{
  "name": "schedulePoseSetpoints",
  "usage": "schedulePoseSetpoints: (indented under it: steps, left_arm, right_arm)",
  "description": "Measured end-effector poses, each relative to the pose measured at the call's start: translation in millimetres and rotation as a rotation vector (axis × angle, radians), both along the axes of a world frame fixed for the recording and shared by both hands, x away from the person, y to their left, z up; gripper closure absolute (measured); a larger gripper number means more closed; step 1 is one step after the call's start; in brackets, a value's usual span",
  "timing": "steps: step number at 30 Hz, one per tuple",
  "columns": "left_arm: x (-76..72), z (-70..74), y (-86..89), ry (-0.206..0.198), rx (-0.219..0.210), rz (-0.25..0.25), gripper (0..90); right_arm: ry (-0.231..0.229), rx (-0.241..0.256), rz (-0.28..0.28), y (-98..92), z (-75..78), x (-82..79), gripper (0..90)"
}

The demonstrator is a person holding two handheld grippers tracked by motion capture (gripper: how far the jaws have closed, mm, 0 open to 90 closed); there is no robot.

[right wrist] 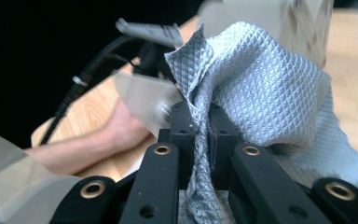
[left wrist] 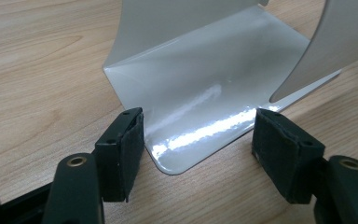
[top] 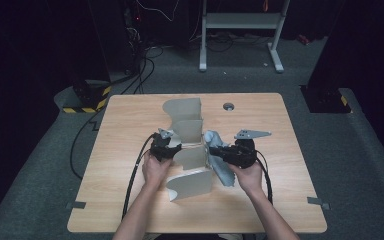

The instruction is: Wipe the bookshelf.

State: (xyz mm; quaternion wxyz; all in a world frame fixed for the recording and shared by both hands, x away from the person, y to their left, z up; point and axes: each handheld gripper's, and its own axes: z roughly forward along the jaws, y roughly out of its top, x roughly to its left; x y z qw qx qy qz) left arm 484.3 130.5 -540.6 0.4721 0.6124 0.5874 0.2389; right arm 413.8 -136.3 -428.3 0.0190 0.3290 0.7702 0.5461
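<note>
High view: a person's two forearms enter from the bottom edge and meet near the middle of a wooden table [top: 130,145]. A grey metal rack [top: 189,150] with several curved upright dividers stands at the table's centre, running from the far side toward the person. The left gripper [top: 172,146] sits against the rack's left side, and the right gripper [top: 219,152] sits just to its right. A pale blue cloth [top: 221,167] hangs from the right gripper, touching the right edge of the rack. A small round hole [top: 228,106] lies in the tabletop beyond the rack.

Left gripper view: the left gripper [left wrist: 198,140] has its jaws spread wide, one on each side of the rounded corner of the rack's flat base plate [left wrist: 205,93]. The jaws grip nothing; the left pad is just beside the plate's edge and the right pad stands apart from it. A curved divider [left wrist: 326,42] rises at upper right.

Right gripper view: the right gripper [right wrist: 200,126] has its jaws pressed together on a fold of the cloth [right wrist: 265,93], a waffle-textured fabric that bunches above the jaws and drapes to the right. The person's other hand [right wrist: 126,126] and the table appear behind.
</note>
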Motion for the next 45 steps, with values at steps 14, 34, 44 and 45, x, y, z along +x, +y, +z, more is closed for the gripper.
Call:
schedulePoseSetpoints:
  steps: [14,34,44,45]
  left_arm:
    - [0.1,-0.1,-0.2,-0.001,-0.001,0.001,34.6]
    - [0.0,-0.1,-0.2,-0.001,-0.001,0.002,34.7]
    - [-0.2,-0.1,-0.2,-0.001,0.000,0.003,34.8]
    - [-0.1,-0.1,-0.4,-0.002,-0.003,0.004,34.8]
  right_arm:
    - [0.069,-0.114,0.004,7.7,-40.3,-5.0,84.4]
    - [0.019,-0.026,-0.003,0.7,-16.1,-5.0,84.4]
    - [-0.057,-0.024,0.033,3.1,4.1,-24.2,84.3]
    - [-0.051,-0.026,0.038,3.5,1.5,-25.0,84.4]
